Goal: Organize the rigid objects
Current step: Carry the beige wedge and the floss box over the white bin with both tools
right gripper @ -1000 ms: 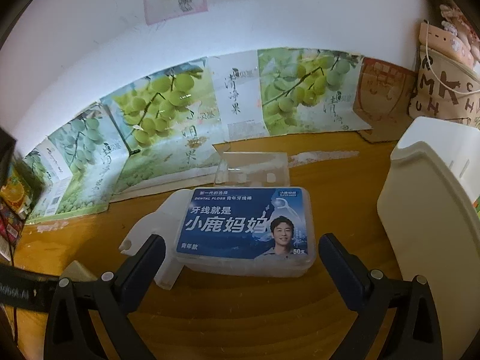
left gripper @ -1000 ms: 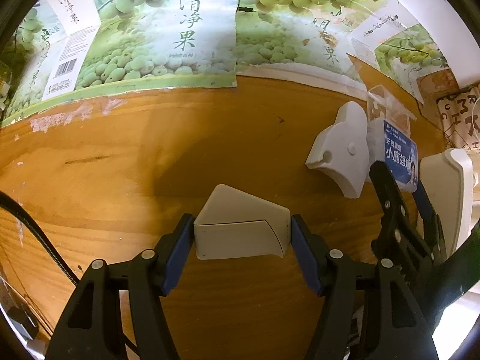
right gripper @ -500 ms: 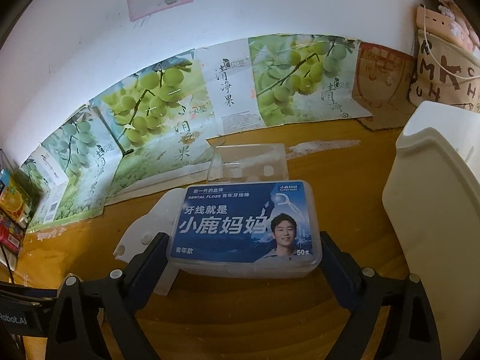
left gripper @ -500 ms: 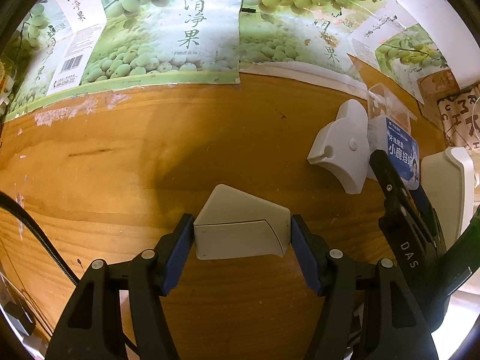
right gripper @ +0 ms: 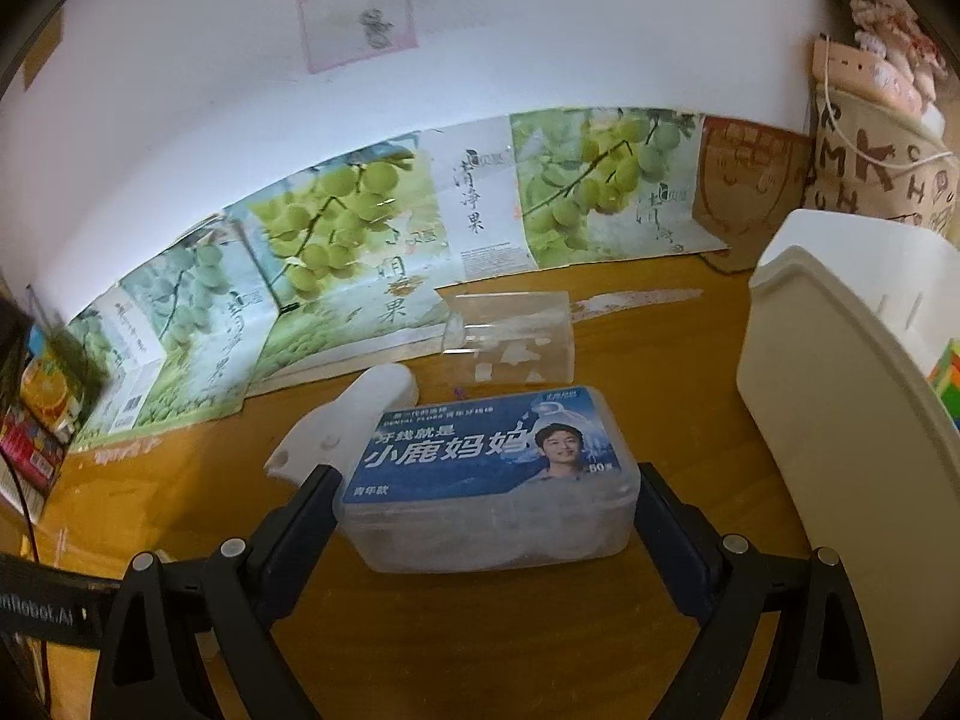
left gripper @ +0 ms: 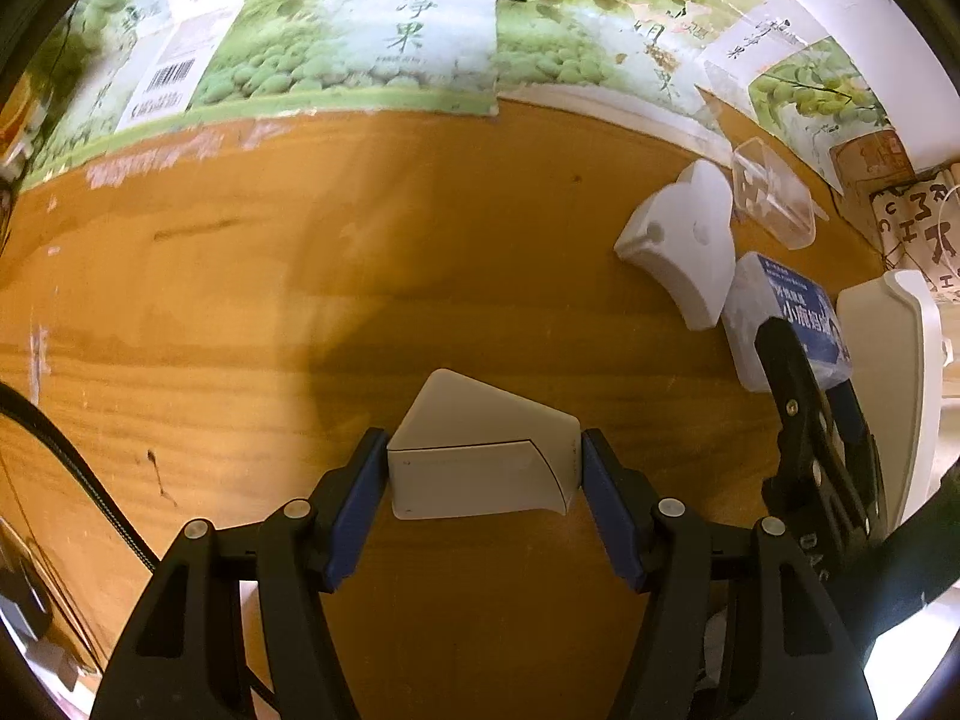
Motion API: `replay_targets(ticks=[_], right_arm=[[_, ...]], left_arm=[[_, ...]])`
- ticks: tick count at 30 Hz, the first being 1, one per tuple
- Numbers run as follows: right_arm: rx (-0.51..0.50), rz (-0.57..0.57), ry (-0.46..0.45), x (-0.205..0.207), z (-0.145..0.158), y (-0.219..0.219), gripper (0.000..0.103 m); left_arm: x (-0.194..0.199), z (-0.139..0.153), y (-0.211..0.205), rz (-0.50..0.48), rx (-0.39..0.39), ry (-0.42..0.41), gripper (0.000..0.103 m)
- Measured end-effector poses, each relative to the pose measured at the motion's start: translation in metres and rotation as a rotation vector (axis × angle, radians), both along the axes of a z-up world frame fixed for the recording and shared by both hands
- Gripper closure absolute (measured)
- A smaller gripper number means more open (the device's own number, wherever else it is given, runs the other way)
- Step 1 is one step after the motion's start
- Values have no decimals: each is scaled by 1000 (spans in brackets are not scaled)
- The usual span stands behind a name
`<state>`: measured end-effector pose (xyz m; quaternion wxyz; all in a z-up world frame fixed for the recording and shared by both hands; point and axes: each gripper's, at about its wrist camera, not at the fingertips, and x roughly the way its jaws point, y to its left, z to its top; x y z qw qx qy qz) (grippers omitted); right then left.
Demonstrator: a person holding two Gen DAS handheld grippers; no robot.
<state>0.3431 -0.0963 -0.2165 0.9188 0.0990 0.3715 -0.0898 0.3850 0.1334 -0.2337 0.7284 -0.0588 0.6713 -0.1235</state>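
My left gripper [left gripper: 485, 471] is shut on a white wedge-shaped box [left gripper: 480, 450] just above the wooden table. My right gripper [right gripper: 485, 498] is shut on a clear dental floss box with a blue label [right gripper: 489, 483], lifted off the table; the same box [left gripper: 780, 324] and the right gripper's fingers [left gripper: 804, 414] show at the right of the left wrist view. A second white wedge-shaped piece [left gripper: 684, 246] lies on the table, also seen behind the floss box [right gripper: 354, 414]. A clear plastic lid [right gripper: 510, 342] lies farther back.
A white plastic bin [right gripper: 840, 420] stands at the right, also in the left wrist view [left gripper: 888, 372]. Flattened grape cartons [right gripper: 360, 252] lean on the back wall. A patterned paper bag [right gripper: 870, 168] stands at the far right. A black cable [left gripper: 72, 468] runs at the left.
My right gripper has closed on the floss box and raised it off the table. My left gripper still holds the wedge box and has shifted slightly.
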Motion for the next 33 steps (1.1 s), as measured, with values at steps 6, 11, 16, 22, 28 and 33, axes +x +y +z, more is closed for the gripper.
replay_targets(ticks=[6,11,16,22,28,33], right_arm=[[11,40,-4,-23,3,8,9],[33,77,7,-47,10,11,9],[58,121,23,-70,17,13,9],[71,195,32,-93,30,15,9],[74,286,42,-117,44,14,9],[138,350,54,-135,59,8,9]], left_arm=[[-15,0,9,40,-1,7,36],[-22,-1,14,75,-4,2,36],[-35,7,8,104,-14,-11,36],[-41,18,1,134,-29,-36,36],[-53,35,-6,173,-58,-63,36],[-58,46,-30,202,-83,-95,36]])
